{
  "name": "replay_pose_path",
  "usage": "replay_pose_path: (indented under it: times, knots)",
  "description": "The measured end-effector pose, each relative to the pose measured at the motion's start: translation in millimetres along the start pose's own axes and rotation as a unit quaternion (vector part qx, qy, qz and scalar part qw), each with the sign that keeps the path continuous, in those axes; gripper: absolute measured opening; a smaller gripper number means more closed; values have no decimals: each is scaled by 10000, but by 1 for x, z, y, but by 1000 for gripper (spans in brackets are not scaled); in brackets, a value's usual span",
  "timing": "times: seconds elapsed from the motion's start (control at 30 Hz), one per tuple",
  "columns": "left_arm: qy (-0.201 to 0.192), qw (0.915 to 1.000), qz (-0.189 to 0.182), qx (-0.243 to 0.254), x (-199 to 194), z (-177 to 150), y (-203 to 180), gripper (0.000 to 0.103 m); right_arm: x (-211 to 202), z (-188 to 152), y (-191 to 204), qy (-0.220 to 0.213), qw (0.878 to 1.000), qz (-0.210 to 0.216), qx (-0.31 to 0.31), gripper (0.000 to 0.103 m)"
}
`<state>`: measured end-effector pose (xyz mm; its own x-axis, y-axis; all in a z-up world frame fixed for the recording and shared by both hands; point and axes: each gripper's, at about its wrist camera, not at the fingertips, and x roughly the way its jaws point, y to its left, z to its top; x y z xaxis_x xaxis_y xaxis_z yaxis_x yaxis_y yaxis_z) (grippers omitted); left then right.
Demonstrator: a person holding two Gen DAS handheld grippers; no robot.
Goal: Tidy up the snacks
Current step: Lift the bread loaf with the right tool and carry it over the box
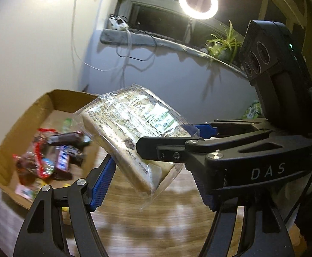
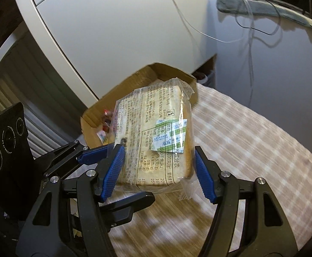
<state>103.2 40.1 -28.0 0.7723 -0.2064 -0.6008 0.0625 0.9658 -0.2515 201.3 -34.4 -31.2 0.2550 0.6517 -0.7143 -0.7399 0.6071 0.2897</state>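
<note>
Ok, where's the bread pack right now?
The bread pack is off the checked tablecloth, clamped between both hand-held grippers, left and right, near the cardboard box of snacks.

On the black plastic body of the right gripper (image 1: 166,150), seen from the left wrist, pale capital letters read "DAS"; a single pale letter like "G" stands on the black camera housing (image 1: 284,85) above it. The clear plastic packet of pale sliced bread (image 2: 156,137) carries dense black Chinese print and a ruled nutrition table; in the right wrist view the figures "100", "9.5", "14.8", "52.4" and "133" can be made out there, the characters too small to read surely. A white and green sticker (image 2: 168,132) on the packet bears print that is illegible.
</note>
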Motion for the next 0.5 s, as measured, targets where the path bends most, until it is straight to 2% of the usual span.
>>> replay_pose_path:
  times: [0.23,0.5]
  knots:
    - [-63,9997,235,-95,-5,7,30,71,30,30,21,60,9997,148,-167,68]
    - [-14,9989,409,-239,1,15,63,71,66,55,27,167,9993,282,-178,68]
